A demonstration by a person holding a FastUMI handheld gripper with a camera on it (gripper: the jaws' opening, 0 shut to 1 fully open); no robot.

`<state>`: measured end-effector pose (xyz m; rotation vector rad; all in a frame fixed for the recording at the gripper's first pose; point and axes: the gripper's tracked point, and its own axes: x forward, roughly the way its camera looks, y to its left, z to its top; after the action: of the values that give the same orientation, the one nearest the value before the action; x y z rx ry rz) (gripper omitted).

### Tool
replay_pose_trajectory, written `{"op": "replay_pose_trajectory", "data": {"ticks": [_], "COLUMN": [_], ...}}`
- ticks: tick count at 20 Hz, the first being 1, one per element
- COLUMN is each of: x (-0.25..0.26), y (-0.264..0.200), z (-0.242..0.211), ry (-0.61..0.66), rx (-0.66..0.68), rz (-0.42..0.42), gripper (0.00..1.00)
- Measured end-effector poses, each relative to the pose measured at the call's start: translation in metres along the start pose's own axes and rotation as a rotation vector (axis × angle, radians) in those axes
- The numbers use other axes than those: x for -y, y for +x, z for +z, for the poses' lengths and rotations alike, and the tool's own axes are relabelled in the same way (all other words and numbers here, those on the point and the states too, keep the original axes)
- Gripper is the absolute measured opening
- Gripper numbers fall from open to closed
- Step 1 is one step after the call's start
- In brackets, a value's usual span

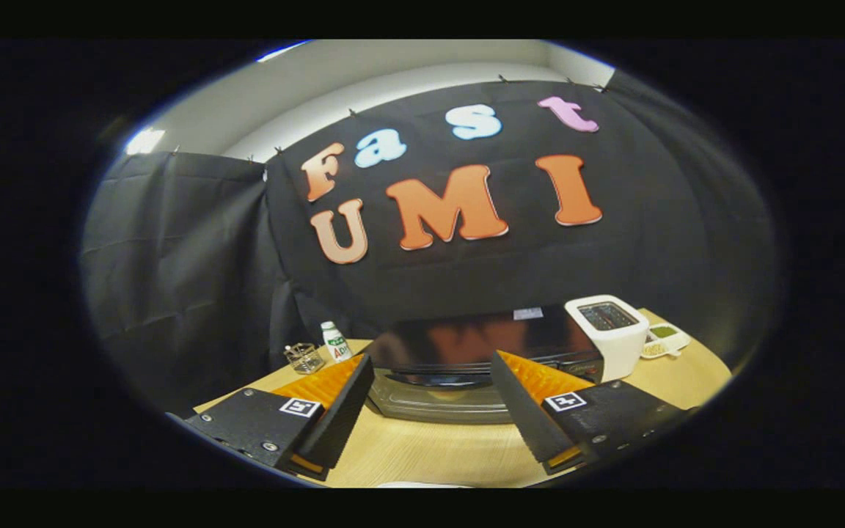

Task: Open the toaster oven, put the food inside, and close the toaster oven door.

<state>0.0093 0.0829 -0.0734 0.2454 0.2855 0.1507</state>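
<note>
Dim booth, ceiling lights [145,141] overhead; glare on oven [481,345] top; fisheye bends and blurs edges.

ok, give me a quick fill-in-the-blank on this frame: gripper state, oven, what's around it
1. The gripper has its fingers ____, with nothing between them.
2. The toaster oven sits just ____ the fingers on the wooden table.
3. The white toaster stands at the oven's ____ side.
4. The small bottle stands beside a glass ____.

Missing words: open; ahead of; right; jar
</note>
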Motion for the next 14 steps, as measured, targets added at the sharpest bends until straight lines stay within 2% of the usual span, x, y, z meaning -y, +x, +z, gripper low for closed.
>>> {"op": "replay_pose_trajectory", "data": {"ticks": [10, 14], "x": [-0.027, -0.035], "y": [-0.081, -0.11], "z": [0.071, 0.097], "ry": [-0.103, -0.177], "rx": [0.195, 0.288], "rz": [0.048, 0.037], "gripper": [0.95, 0.95]}}
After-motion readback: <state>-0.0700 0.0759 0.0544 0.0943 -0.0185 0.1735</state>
